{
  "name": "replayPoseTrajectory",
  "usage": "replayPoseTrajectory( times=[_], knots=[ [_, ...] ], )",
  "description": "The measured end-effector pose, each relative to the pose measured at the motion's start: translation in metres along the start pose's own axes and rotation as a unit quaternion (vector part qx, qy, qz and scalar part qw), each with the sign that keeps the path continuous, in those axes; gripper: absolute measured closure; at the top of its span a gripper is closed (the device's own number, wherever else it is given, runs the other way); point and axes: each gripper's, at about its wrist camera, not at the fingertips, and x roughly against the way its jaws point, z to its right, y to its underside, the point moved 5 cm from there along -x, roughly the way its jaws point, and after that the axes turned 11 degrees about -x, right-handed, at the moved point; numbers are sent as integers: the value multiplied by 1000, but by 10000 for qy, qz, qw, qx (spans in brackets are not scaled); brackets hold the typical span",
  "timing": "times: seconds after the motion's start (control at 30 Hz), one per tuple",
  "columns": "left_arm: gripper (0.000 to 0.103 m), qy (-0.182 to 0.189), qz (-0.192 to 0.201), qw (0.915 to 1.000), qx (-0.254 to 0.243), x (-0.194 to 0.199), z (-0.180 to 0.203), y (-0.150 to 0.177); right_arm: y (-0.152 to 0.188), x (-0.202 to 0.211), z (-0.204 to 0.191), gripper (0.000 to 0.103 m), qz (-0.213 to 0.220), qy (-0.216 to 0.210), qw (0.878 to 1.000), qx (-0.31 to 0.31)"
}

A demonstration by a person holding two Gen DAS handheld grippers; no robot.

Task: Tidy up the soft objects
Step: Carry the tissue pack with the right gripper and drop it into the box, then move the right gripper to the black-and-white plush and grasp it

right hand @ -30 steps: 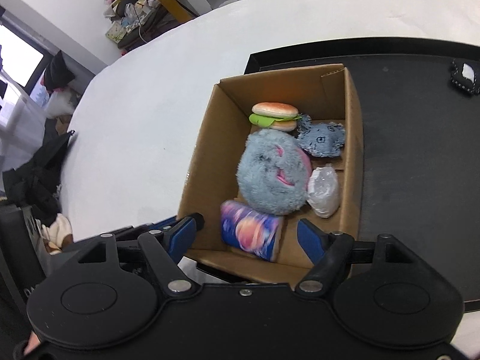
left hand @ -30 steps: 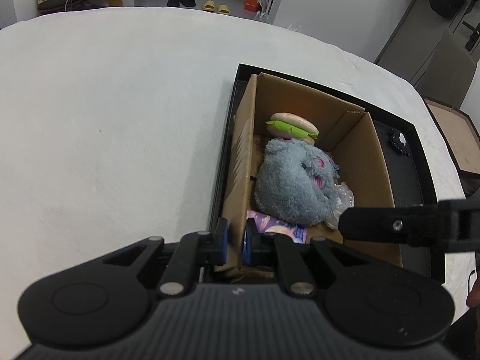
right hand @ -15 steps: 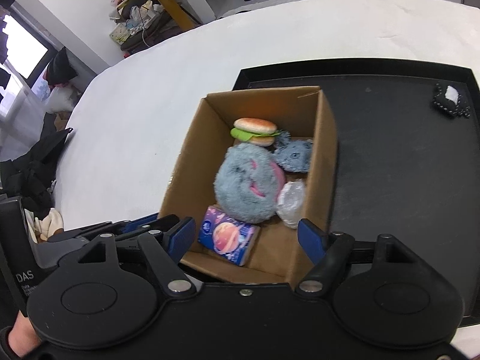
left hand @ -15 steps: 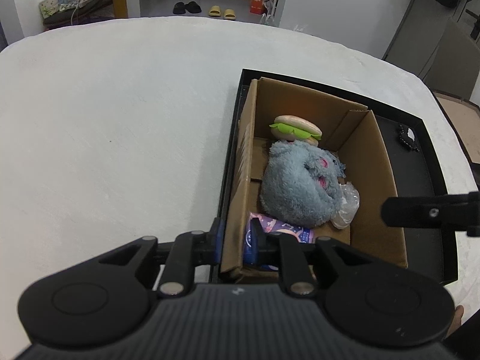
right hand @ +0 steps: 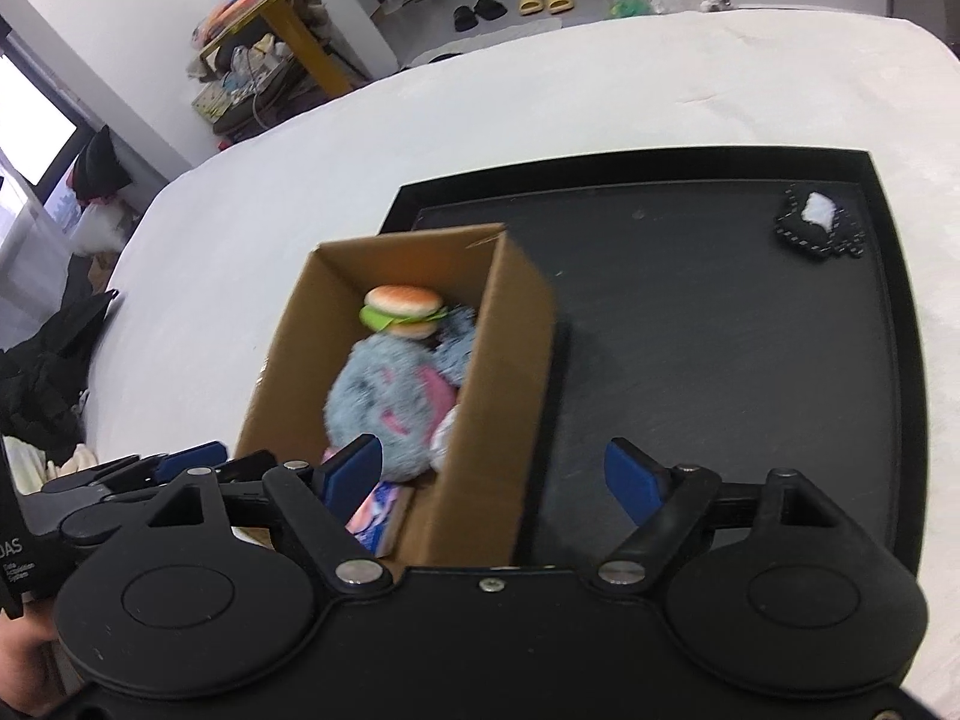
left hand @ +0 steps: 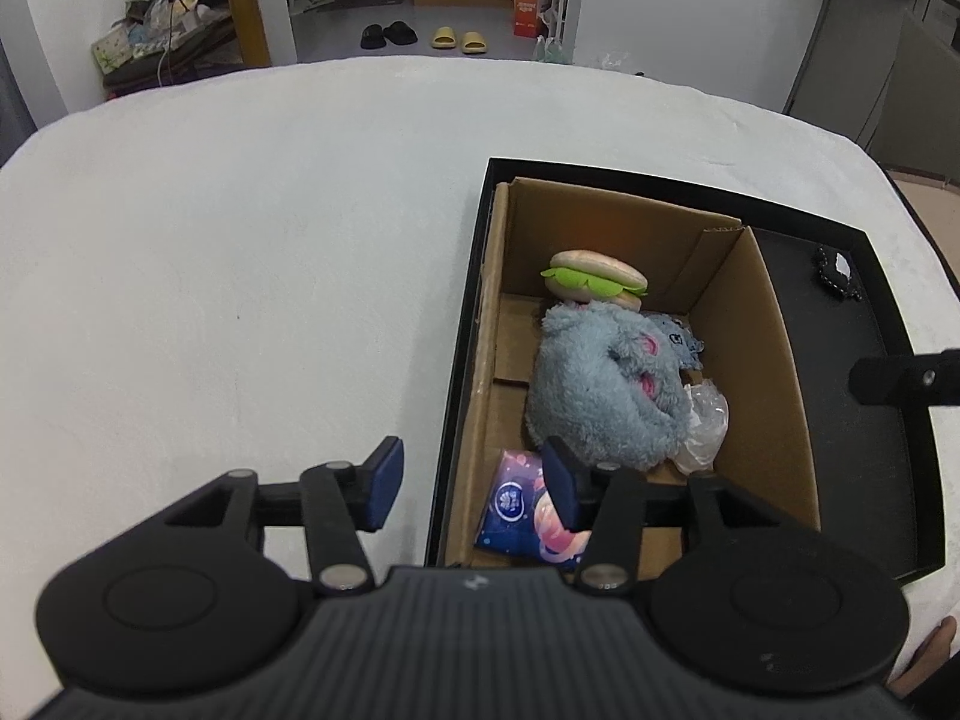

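A: Start at the left. What does the left claw (left hand: 471, 483) show?

B: Its two blue pads stand well apart, holding nothing. One pad hangs over the white worktop (left hand: 240, 276), the other over the near end of the cardboard box (left hand: 774, 372), so the box's left wall sits between them.

A: And the box itself?

B: One box, open-topped, standing in the left part of one black tray (left hand: 888, 420). I count five soft things inside. At 12 o'clock, against the far wall, one burger toy (left hand: 594, 279). At the centre, one big grey-blue plush (left hand: 600, 384) with pink marks. Beside it toward 2 o'clock, one smaller blue plush (left hand: 681, 336), mostly hidden. Toward 4 o'clock, one clear crumpled bag (left hand: 705, 426) touching the big plush. At 6 o'clock, one blue tissue pack (left hand: 522, 507) lying against the near wall.

A: Anything else on the tray?

B: One small black item with a white patch (right hand: 819, 222), alone at the tray's far right corner, about 1 o'clock, well apart from the box.

A: The right claw (right hand: 495, 474)?

B: Also spread wide and empty. Its left pad is over the box's near end, its right pad over bare tray, the box's right wall between them.
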Motion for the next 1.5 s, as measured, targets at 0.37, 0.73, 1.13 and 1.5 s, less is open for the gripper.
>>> replayPoseTrajectory(
  times=[0.37, 0.73, 1.13, 1.5],
  knots=[
    [50, -386, 5, 9992, -125, -6, 10, -10, -33, 0, 40, 21, 490, 231, 9985, -27],
    [50, -929, 119, 9954, -223, -18, 22, -28, -50, -19, 80, 21, 1630, 626, 9846, 30],
    [50, -1493, 198, 9885, -149, -30, 32, -58, -75, -47, 121, 21, 2261, 1187, 9668, 31],
    [50, -1882, 19, 9819, -215, -41, 35, -66, -97, -71, 130, 30, 2494, 1573, 9548, 383]
  ],
)
